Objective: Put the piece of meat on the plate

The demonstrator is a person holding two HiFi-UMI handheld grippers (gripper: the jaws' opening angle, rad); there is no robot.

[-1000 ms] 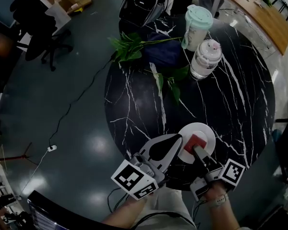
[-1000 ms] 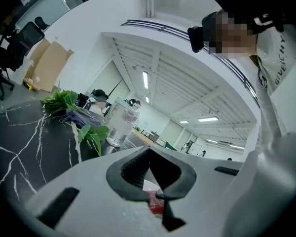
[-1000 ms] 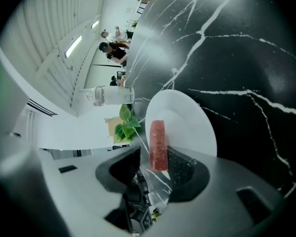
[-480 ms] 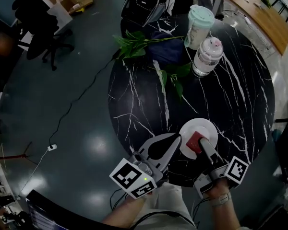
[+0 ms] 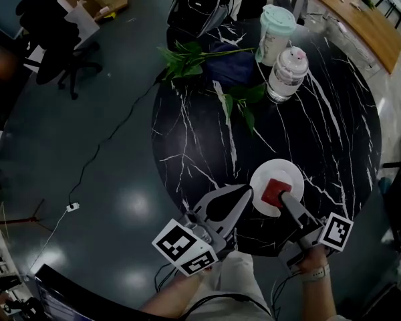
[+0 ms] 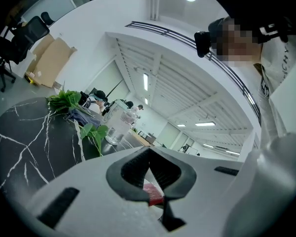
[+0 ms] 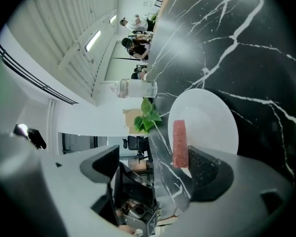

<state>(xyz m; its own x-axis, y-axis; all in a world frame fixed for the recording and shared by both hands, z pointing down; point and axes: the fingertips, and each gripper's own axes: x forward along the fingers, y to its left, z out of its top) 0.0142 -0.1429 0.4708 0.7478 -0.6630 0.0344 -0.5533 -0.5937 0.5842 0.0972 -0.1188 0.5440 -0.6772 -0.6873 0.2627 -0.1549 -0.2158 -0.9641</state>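
Piece of meat now released on plate, right gripper jaws just opened

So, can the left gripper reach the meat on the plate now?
Probably yes. The meat lies on the plate just past the closed tips of the left gripper, nothing between. The jaws of the right gripper have just been opening, the meat beside one pad, unpressed; it might crowd that side.
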